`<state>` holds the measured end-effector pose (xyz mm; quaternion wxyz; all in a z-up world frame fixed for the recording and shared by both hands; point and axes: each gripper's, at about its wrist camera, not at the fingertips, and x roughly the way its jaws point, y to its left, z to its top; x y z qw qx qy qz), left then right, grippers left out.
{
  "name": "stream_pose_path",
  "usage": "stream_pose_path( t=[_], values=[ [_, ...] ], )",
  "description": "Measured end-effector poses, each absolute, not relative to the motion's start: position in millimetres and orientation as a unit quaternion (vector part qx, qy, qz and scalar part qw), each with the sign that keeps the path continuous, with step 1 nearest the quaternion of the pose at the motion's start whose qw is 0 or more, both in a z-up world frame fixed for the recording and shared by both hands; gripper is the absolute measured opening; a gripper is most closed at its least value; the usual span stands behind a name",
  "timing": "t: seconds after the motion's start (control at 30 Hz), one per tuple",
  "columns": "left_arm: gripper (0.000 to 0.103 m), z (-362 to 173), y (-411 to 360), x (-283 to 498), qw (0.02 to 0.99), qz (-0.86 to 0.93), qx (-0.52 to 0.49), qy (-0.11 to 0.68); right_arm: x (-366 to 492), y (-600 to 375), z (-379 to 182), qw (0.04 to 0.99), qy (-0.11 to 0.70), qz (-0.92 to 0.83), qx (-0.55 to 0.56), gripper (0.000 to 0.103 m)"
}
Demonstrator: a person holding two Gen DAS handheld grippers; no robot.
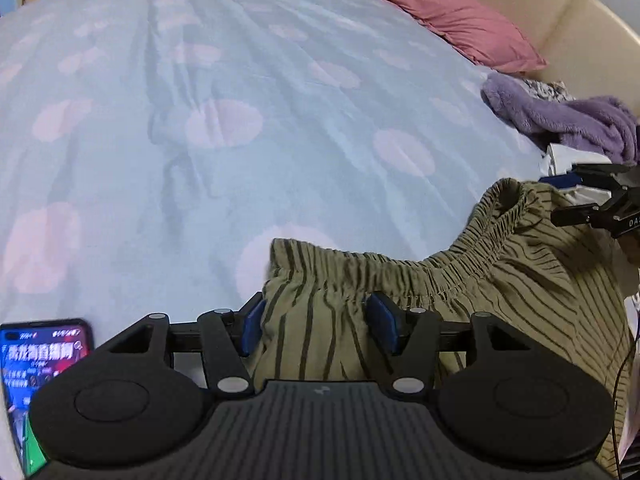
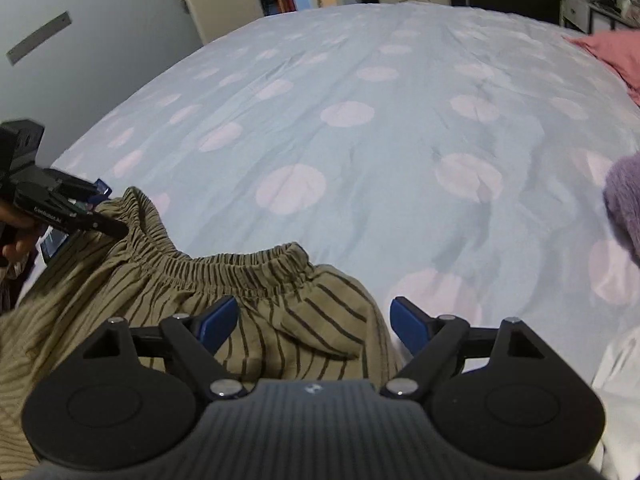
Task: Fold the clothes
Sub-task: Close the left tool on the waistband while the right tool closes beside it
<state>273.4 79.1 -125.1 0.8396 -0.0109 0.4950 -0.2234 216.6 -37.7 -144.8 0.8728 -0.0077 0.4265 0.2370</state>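
Note:
An olive garment with dark stripes and an elastic waistband (image 1: 460, 276) (image 2: 224, 276) lies at the near edge of the bed. My left gripper (image 1: 316, 324) has its blue pads wide apart with the waistband corner bunched between them, not pinched. It also shows at the left of the right wrist view (image 2: 96, 208). My right gripper (image 2: 316, 324) is open over the other waistband corner, fabric lying between its pads. It also shows at the right of the left wrist view (image 1: 568, 196).
The bed has a light blue sheet with pink dots (image 1: 240, 120) (image 2: 360, 140). A pink pillow (image 1: 452, 16) and a purple fluffy garment (image 1: 568, 120) lie at the right. A phone (image 1: 36, 368) lies at the near left.

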Motion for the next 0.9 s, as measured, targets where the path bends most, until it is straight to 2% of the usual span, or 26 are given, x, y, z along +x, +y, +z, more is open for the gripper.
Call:
stream_pose_path(
  t=[0.1, 0.13, 0.17, 0.2, 0.27, 0.3, 0.33, 0.43, 0.8, 0.87, 0.9],
  values=[
    [0.053, -125.2, 75.3, 272.6, 0.842, -0.233, -0.007, 0.487, 217.1, -21.3, -142.6, 0.876, 0.407, 0.252, -0.061, 0.085],
    [0.05, -124.8, 74.2, 271.8, 0.843, -0.236, -0.005, 0.484, 217.5, -14.6, -141.7, 0.874, 0.402, 0.261, -0.076, 0.085],
    [0.044, -124.3, 73.1, 271.0, 0.844, -0.239, -0.004, 0.481, 217.7, -8.2, -141.2, 0.872, 0.398, 0.27, -0.087, 0.085],
    [0.03, -123.8, 72.0, 270.2, 0.845, -0.242, -0.002, 0.477, 218.3, -2.1, -141.3, 0.87, 0.396, 0.278, -0.099, 0.085],
    [0.02, -122.8, 69.7, 268.6, 0.847, -0.249, 0.001, 0.471, 220.6, 8.4, -143.7, 0.863, 0.398, 0.287, -0.119, 0.085],
    [0.009, -122.4, 68.6, 267.8, 0.848, -0.252, 0.002, 0.467, 222.6, 12.4, -146.3, 0.858, 0.406, 0.289, -0.126, 0.084],
    [0.006, -121.9, 67.5, 266.9, 0.849, -0.255, 0.004, 0.464, 224.7, 16.1, -149.5, 0.852, 0.414, 0.29, -0.134, 0.084],
    [0.004, -119.6, 67.0, 264.5, 0.851, -0.263, 0.002, 0.455, 227.8, 18.3, -157.6, 0.852, 0.417, 0.284, -0.139, 0.081],
    [0.004, -112.8, 72.5, 255.1, 0.859, -0.272, -0.015, 0.434, 236.0, 21.4, -170.4, 0.85, 0.413, 0.301, -0.124, 0.081],
    [0.004, -112.5, 72.0, 253.7, 0.859, -0.273, -0.015, 0.433, 236.4, 22.8, -172.0, 0.846, 0.416, 0.309, -0.124, 0.065],
    [0.004, -112.3, 71.8, 253.2, 0.859, -0.274, -0.015, 0.432, 236.7, 23.4, -172.8, 0.844, 0.417, 0.314, -0.124, 0.047]
  ],
)
